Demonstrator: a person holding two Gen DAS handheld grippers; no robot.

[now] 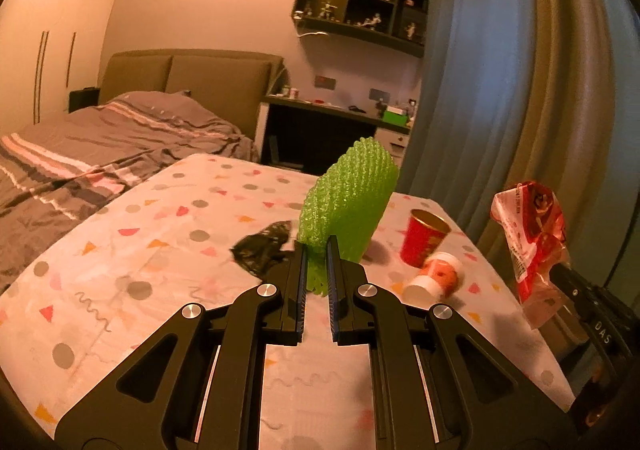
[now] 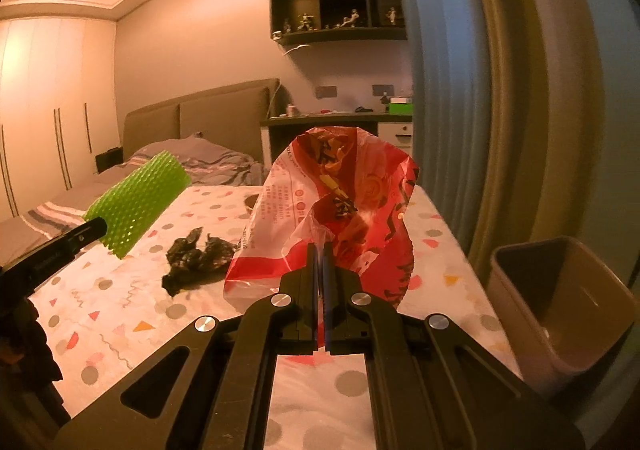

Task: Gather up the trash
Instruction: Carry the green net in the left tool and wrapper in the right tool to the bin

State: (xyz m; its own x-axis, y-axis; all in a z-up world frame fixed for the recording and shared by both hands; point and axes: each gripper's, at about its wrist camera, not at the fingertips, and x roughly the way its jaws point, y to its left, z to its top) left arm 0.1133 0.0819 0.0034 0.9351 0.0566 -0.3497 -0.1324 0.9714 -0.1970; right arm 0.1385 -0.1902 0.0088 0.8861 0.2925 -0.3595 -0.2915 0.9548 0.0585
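Observation:
My left gripper (image 1: 316, 246) is shut on a green foam net sleeve (image 1: 348, 205) and holds it upright above the table; it also shows in the right wrist view (image 2: 138, 201). My right gripper (image 2: 320, 250) is shut on a red and clear plastic wrapper (image 2: 340, 205), held above the table; the wrapper also shows in the left wrist view (image 1: 532, 234). A crumpled black wrapper (image 1: 262, 248) lies on the tablecloth, also in the right wrist view (image 2: 196, 260). A red paper cup (image 1: 424, 240) stands by a small tipped white and red bottle (image 1: 436, 278).
A brown waste bin (image 2: 560, 306) stands off the table's right edge. The table wears a spotted white cloth (image 1: 140, 250). A bed (image 1: 100, 145) lies to the left. Blue and beige curtains (image 1: 500, 69) hang on the right. A desk (image 1: 336, 113) stands at the back.

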